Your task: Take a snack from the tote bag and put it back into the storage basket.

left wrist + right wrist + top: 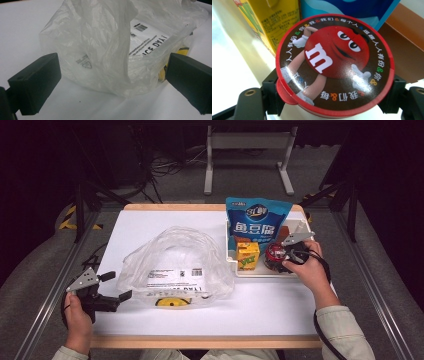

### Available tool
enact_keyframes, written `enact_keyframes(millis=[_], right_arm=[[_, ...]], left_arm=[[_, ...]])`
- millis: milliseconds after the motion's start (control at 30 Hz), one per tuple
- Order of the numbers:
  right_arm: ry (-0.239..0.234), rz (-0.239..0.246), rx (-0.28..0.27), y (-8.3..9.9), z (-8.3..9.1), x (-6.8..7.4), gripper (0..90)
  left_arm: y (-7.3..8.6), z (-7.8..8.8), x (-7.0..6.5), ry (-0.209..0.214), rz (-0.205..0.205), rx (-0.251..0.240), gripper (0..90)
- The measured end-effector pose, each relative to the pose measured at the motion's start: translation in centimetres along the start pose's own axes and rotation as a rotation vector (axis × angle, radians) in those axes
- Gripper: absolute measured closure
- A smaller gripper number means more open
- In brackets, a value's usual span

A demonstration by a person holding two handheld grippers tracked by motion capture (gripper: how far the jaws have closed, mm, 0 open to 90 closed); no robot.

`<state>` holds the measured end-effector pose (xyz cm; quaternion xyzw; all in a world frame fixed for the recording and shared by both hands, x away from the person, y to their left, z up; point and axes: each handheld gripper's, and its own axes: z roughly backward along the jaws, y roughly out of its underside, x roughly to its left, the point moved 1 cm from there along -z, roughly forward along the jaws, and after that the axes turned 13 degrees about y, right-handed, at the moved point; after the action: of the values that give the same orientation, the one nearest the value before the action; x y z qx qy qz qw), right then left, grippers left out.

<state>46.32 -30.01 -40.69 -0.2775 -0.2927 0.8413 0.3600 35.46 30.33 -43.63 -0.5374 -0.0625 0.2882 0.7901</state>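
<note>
red-lidded candy tub (pixel 334 65) clamped in right claw (pixel 334 100), left claw (pixel 110 85) spread wide before plastic bag (pixel 112 47)

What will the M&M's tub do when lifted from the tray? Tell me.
The M&M's tub looks rigid, so it probably won't crumple. Its glossy lid may be slippery. The right tongs straddle it below the overhanging rim, which should catch if it slides. Being round, it could roll if dropped.

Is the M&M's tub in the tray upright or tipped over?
Upright: the M&M's tub stands in the white tray with its red lid facing up, between the right gripper jaws.
</note>
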Motion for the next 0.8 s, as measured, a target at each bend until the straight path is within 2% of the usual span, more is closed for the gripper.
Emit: enact_keyframes(millis=[800], right_arm=[[-0.016,-0.012,0.042,0.5,-1.4,-0.3,25.2]], left_arm=[[0.1,0.1,0.0,-0.001,0.002,-0.002,0.6]])
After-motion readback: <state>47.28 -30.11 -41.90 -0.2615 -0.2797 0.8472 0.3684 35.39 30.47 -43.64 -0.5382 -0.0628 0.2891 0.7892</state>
